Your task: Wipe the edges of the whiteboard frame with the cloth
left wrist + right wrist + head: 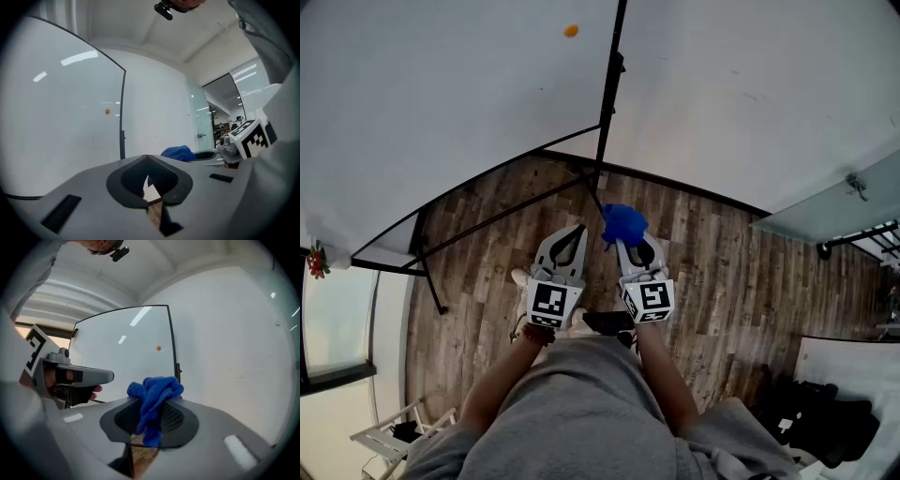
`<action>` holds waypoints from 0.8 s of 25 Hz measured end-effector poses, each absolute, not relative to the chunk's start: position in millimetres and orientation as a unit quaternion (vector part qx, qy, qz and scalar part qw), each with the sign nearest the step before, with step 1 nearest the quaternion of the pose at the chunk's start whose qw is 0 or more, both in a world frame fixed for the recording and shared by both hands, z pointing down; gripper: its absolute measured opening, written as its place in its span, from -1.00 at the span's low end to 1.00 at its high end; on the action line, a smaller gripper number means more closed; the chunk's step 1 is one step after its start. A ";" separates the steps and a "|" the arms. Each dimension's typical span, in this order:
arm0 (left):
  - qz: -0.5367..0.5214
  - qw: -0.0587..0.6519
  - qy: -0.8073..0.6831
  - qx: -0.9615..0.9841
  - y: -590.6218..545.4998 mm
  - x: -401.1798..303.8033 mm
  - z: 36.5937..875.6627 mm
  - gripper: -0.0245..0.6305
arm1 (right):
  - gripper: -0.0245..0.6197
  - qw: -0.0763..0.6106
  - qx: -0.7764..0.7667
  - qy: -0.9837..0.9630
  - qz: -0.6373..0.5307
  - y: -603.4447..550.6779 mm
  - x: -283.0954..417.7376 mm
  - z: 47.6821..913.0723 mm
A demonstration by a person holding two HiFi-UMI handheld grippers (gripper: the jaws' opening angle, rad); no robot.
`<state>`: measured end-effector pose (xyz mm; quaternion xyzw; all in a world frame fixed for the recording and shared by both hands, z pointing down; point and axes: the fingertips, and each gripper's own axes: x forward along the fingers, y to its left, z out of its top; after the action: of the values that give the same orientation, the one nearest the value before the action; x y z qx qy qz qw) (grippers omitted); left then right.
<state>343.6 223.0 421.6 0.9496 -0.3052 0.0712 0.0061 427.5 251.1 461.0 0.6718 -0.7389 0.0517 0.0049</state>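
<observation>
Bunching out of the clenched right tongs [625,244], the cloth [624,223] hangs near the frame [608,103] at its right bar, not touching. The left tongs [578,229] are closed on nothing. Such a loose wad may snag the thin edge and pull free, or skid off it.

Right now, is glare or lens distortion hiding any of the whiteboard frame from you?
Head view: sharp and evenly lit, but the wide lens bows the bottom edge of the whiteboard and its frame. Left gripper view: light streaks glare on the whiteboard, the frame shows clearly, and the corners are black. Right gripper view: similar light streaks, with the cloth in focus.
</observation>
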 end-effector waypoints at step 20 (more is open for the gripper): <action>0.049 0.066 -0.308 0.948 79.0 331.4 452.4 -0.90 | -0.60 0.054 0.682 -0.727 0.059 120.9 442.9 470.0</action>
<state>331.4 79.0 452.4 0.9480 -0.3076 0.0486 0.0664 442.9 120.9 470.0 0.6821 -0.7269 0.0586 0.0542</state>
